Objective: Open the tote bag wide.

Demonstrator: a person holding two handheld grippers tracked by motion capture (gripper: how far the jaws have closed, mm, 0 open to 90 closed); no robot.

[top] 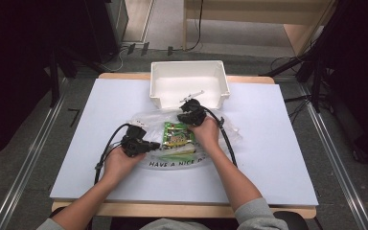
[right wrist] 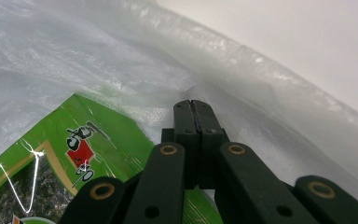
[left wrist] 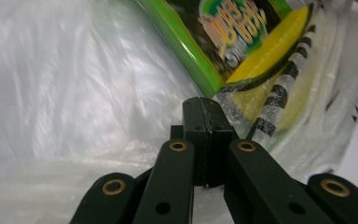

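Item 1: clear plastic bag (top: 230, 128), flat on the white table (top: 278, 158), mid-table, printed "HAVE A NICE…" along its near edge. Long axis runs roughly left-right across the table.

Item 2: green snack packet (top: 176, 133), inside the bag, seen through the film; sits btwn the two grippers, long axis pointing away from the person. A yellow-green piece (top: 179, 149) lies just nearer the person, also inside the bag (what it is: cannot tell).

Item 3: left gripper (top: 154, 145), at the bag's left side. Jaws pressed together; its own view shows the packet (left wrist: 223, 37) ahead and to the right, film all round. Prob. pinching film, but the pinch itself is not clear.

Item 4: right gripper (top: 187, 110), at the bag's far edge, nearer the bin. Jaws likewise closed together, film (right wrist: 121, 70) bunched at the tips, packet corner (right wrist: 74, 140) below-left. Likely gripping film; cannot confirm.

Item 5: white bin (top: 189, 82), far centre of table, just beyond the bag. No contents made out.

Key relation (judgement): packet lies btwn both tools, right of the left gripper and nearer the person than the right one; right gripper is closer to the bin.
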